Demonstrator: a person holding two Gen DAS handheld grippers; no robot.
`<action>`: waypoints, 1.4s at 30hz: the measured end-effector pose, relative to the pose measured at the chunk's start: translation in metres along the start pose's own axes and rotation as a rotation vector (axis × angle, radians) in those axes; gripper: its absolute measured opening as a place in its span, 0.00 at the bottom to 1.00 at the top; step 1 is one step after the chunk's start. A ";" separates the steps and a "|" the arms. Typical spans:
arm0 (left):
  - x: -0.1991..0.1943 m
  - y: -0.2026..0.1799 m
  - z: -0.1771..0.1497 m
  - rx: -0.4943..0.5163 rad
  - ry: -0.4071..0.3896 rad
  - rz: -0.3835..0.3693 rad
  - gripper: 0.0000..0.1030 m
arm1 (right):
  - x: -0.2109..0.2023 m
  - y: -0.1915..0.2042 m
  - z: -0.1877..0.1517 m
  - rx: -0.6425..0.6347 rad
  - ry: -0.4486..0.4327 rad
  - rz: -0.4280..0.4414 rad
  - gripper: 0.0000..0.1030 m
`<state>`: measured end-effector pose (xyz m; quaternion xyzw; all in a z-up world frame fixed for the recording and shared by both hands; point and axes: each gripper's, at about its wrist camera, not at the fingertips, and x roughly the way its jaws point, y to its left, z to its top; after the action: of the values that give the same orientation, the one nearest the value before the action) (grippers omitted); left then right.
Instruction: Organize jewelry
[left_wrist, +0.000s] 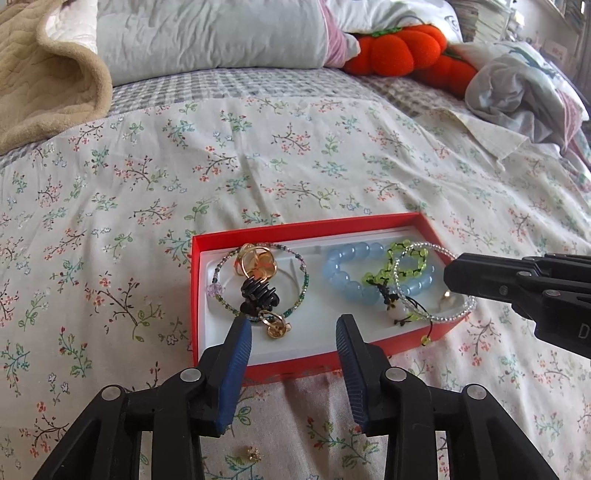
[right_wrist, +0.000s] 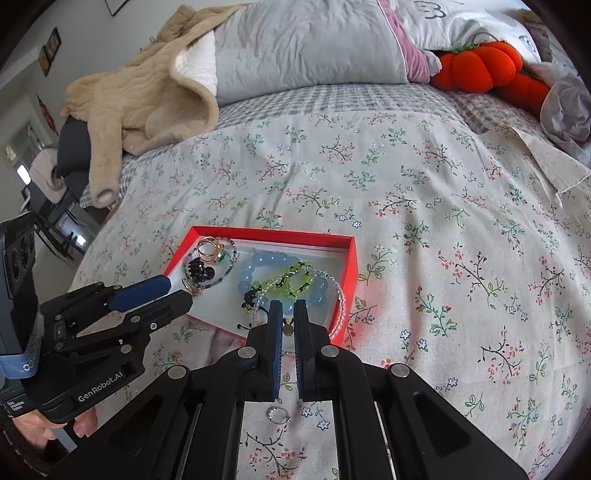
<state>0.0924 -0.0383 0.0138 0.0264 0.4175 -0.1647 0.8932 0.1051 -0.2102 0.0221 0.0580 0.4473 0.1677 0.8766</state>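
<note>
Nearest us, our left hand-held gripper (left_wrist: 293, 334) gapes with ribbed blue pads empty, our right hand-held gripper (right_wrist: 287, 314) pinched nearly closed, both over the red cardboard box (left_wrist: 280, 230) of glossy beaded bracelets (left_wrist: 347, 275) at twelve o'clock on the floral bed (left_wrist: 258, 155).

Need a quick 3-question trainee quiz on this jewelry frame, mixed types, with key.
1. True or false: the blue bead bracelet lies outside the red box.
2. Which gripper's jaws are open? A left, B right, C both.
3. In the left wrist view, what lies on the floral bedspread below the jaws, nearer the camera than the box?

Key
1. False: it lies inside the box, on the white insert.
2. A: the left gripper is open with nothing between its jaws; the right gripper is shut.
3. A small gold piece, possibly an earring.
</note>
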 end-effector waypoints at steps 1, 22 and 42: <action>-0.001 0.000 0.000 0.004 -0.001 0.003 0.42 | 0.000 0.000 0.001 0.004 0.003 0.007 0.08; -0.025 0.017 -0.035 0.033 0.053 0.047 0.67 | -0.033 0.006 -0.014 -0.039 -0.033 0.014 0.50; -0.027 0.018 -0.072 0.051 0.118 0.088 0.85 | -0.029 0.007 -0.056 -0.122 0.042 -0.065 0.65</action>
<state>0.0288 -0.0001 -0.0140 0.0771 0.4635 -0.1341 0.8725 0.0423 -0.2169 0.0126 -0.0138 0.4560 0.1672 0.8740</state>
